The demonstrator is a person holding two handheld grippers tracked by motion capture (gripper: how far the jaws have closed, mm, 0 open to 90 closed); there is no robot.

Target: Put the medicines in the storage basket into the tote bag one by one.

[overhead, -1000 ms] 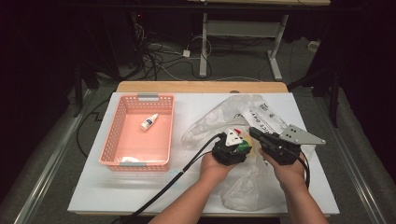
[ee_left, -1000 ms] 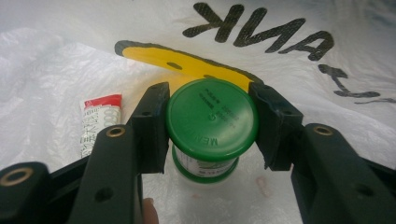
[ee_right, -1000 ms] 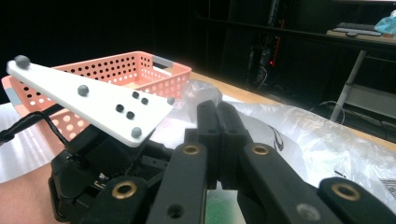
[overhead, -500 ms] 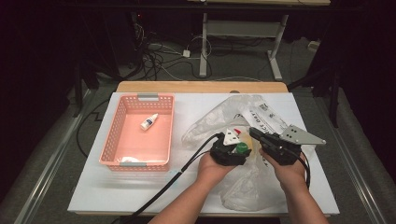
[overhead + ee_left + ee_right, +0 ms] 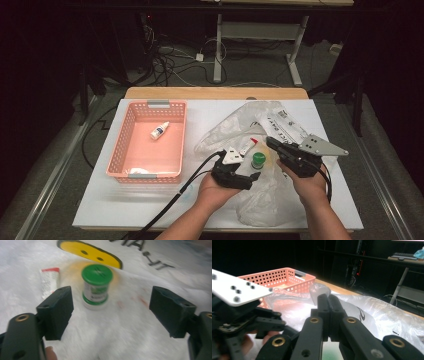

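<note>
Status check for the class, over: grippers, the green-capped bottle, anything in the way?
Left gripper open, jaws just opening, green-capped bottle upright beyond its fingers, not gripped. Right gripper shut. Small tube lies beside bottle on plastic bag.

Bottle (image 5: pixel 96 286) label blurred, unreadable; tube (image 5: pixel 50 281) partly behind left jaw; bag (image 5: pixel 260 200) print cut off.

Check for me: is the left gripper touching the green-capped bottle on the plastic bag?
Apart. In the left gripper view, the left gripper has just been opening; bare bag shows between each jaw and the green-capped bottle.
</note>
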